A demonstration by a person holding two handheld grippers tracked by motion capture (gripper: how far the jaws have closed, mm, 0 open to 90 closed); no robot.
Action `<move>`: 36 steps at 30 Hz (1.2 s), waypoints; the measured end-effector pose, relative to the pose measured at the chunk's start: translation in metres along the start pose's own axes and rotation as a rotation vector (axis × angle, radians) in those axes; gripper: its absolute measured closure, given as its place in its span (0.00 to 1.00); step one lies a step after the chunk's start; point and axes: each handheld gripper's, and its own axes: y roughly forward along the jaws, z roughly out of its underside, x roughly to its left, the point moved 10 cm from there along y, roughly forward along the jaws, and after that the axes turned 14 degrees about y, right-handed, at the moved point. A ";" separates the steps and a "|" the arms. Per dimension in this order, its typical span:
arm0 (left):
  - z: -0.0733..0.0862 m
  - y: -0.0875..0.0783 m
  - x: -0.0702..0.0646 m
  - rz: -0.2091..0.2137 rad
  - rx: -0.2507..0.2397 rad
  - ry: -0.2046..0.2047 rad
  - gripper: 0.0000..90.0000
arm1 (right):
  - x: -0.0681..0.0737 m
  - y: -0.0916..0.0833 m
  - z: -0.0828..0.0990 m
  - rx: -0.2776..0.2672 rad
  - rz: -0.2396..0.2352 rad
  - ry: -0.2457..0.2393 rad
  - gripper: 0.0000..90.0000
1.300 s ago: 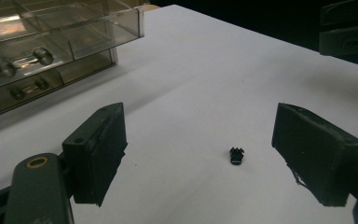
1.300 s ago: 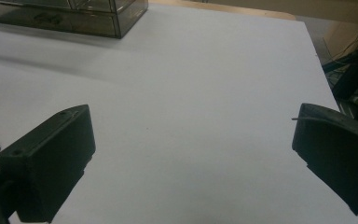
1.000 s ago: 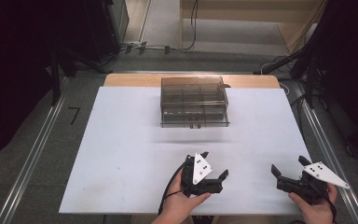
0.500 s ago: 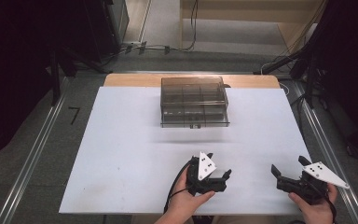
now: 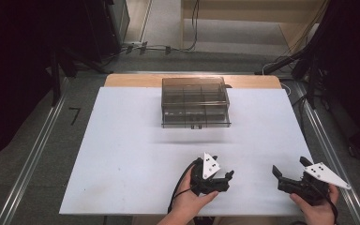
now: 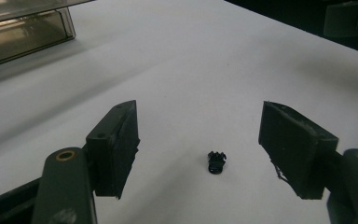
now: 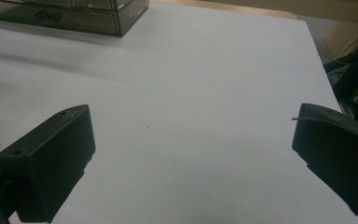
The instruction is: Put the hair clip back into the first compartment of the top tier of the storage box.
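The small black clip lies on the white table sheet, between the pads of your left gripper and a little ahead of them, touched by neither. Its jaws have just been closing in, yet they stand well apart with the clip loose between them. You look to be at the pick-up step: lower and ease forward so the pads flank the clip, then close squarely, since so small a piece could skid away. Your right gripper rests near the sheet's right edge, jaws wide apart and empty. The smoky plastic drawer box stands far across the sheet.
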 end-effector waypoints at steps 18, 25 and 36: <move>0.003 0.015 -0.013 0.038 0.056 0.028 0.50 | 0.000 0.000 0.000 0.004 -0.001 0.000 0.00; 0.008 0.018 -0.013 0.047 0.092 0.014 0.61 | 0.000 0.001 0.001 0.005 -0.003 0.000 0.00; 0.013 0.022 -0.015 0.073 0.130 -0.020 0.71 | 0.000 0.001 0.001 0.006 -0.004 -0.002 0.00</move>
